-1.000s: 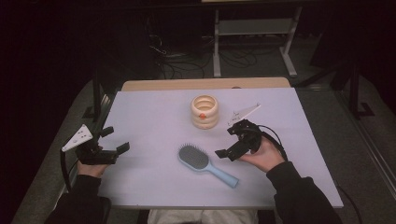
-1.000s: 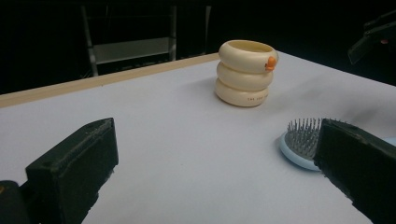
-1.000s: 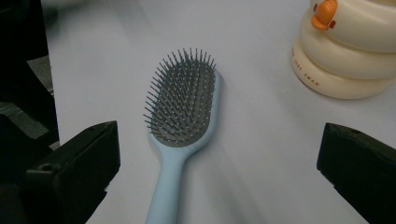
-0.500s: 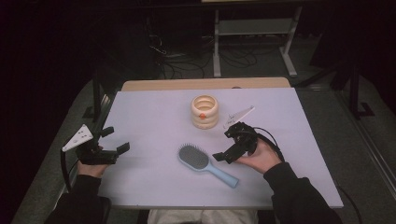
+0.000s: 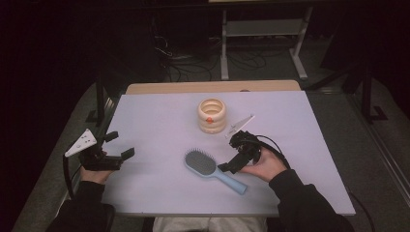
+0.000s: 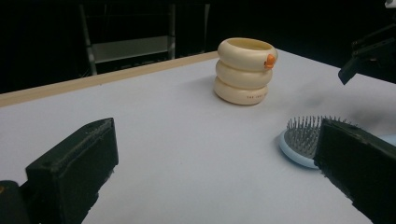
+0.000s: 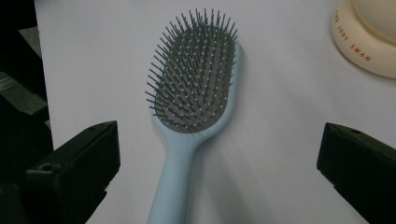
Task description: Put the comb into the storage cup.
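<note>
The brush (image 7: 194,88) lay bristles-up on the bench (image 5: 159,121), just in front of the ringed holder (image 5: 212,115). My right gripper (image 5: 237,157) hung over its handle, jaws wide apart; my left gripper (image 5: 109,154), also open, stayed well left of the holder. The brush looked light and rigid; I judged the narrow handle the best hold.

Lighting: overhead light is brightening the table (image 5: 159,121); surroundings are lying in near-black. Shadows: soft ones are falling beside the hairbrush (image 7: 194,88). Focus: near jaws are blurring slightly.
</note>
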Action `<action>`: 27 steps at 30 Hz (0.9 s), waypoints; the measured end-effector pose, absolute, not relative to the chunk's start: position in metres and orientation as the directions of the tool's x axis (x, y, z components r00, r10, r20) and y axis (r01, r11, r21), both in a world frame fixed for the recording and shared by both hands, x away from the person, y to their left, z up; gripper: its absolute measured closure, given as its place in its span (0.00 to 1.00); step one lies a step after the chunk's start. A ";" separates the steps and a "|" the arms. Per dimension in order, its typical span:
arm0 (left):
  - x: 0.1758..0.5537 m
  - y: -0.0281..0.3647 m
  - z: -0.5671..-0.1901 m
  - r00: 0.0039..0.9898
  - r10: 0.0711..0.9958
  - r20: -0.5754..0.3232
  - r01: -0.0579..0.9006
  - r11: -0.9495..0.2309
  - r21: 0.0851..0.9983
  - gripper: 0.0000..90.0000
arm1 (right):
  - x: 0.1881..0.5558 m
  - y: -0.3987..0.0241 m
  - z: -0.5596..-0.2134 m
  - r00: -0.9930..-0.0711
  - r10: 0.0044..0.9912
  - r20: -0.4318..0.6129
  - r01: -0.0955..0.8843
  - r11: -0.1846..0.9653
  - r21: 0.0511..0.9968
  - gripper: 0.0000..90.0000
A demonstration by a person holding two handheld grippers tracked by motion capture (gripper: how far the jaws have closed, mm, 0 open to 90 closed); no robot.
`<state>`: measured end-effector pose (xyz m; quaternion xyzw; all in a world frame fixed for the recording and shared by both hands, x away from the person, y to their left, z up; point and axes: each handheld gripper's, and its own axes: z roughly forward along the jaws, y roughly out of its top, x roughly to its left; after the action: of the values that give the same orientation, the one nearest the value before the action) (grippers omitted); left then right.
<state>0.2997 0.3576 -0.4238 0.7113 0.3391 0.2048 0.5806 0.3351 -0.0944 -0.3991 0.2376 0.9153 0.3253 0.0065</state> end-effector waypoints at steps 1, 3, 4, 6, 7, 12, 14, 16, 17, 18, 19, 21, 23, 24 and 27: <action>0.300 0.358 -0.424 0.686 0.721 -0.102 0.245 -0.096 0.965 0.00 | 0.335 -0.094 -0.400 -0.887 0.438 0.144 0.432 0.678 0.595 0.00; 0.300 0.358 -0.424 0.686 0.721 -0.100 0.243 -0.097 0.965 0.00 | 0.335 -0.093 -0.402 -0.889 0.435 0.145 0.430 0.681 0.592 0.00; 0.300 0.358 -0.424 0.686 0.721 -0.101 0.244 -0.096 0.965 0.00 | 0.335 -0.092 -0.403 -0.889 0.435 0.145 0.431 0.684 0.588 0.00; 0.300 0.358 -0.424 0.686 0.720 -0.102 0.244 -0.097 0.965 0.00 | 0.335 -0.090 -0.405 -0.891 0.431 0.143 0.428 0.693 0.581 0.00; 0.300 0.358 -0.424 0.687 0.720 -0.101 0.244 -0.097 0.965 0.00 | 0.335 -0.089 -0.405 -0.892 0.429 0.143 0.427 0.696 0.577 0.00; 0.300 0.358 -0.424 0.687 0.720 -0.101 0.243 -0.097 0.965 0.00 | 0.334 -0.085 -0.409 -0.893 0.425 0.148 0.430 0.706 0.563 0.00; 0.300 0.358 -0.424 0.687 0.720 -0.101 0.244 -0.097 0.965 0.00 | 0.334 -0.084 -0.411 -0.893 0.424 0.150 0.431 0.711 0.555 0.00; 0.300 0.358 -0.424 0.687 0.719 -0.101 0.243 -0.097 0.965 0.00 | 0.333 -0.083 -0.412 -0.893 0.424 0.150 0.432 0.715 0.550 0.00; 0.300 0.358 -0.424 0.688 0.719 -0.101 0.243 -0.097 0.965 0.00 | 0.333 -0.082 -0.413 -0.895 0.421 0.151 0.430 0.717 0.549 0.00; 0.300 0.357 -0.424 0.688 0.718 -0.102 0.245 -0.097 0.965 0.00 | 0.332 -0.081 -0.414 -0.893 0.423 0.156 0.435 0.717 0.545 0.00; 0.300 0.357 -0.424 0.689 0.718 -0.100 0.244 -0.100 0.965 0.00 | 0.332 -0.081 -0.415 -0.895 0.420 0.153 0.431 0.719 0.545 0.00; 0.300 0.357 -0.424 0.689 0.718 -0.100 0.244 -0.101 0.964 0.00 | 0.331 -0.079 -0.416 -0.894 0.421 0.154 0.433 0.724 0.537 0.00; 0.300 0.357 -0.424 0.689 0.718 -0.100 0.244 -0.100 0.965 0.00 | 0.330 -0.078 -0.418 -0.894 0.420 0.156 0.434 0.727 0.532 0.00; 0.300 0.357 -0.424 0.689 0.718 -0.101 0.244 -0.098 0.965 0.00 | 0.330 -0.077 -0.419 -0.894 0.420 0.155 0.434 0.729 0.529 0.00; 0.300 0.357 -0.424 0.689 0.718 -0.099 0.244 -0.102 0.964 0.00 | 0.328 -0.075 -0.421 -0.896 0.418 0.151 0.431 0.736 0.522 0.00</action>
<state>0.2998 0.3574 -0.4238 0.7137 0.3369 0.2044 0.5791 0.3278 -0.0751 -0.4211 0.2280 0.9315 0.2831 -0.0116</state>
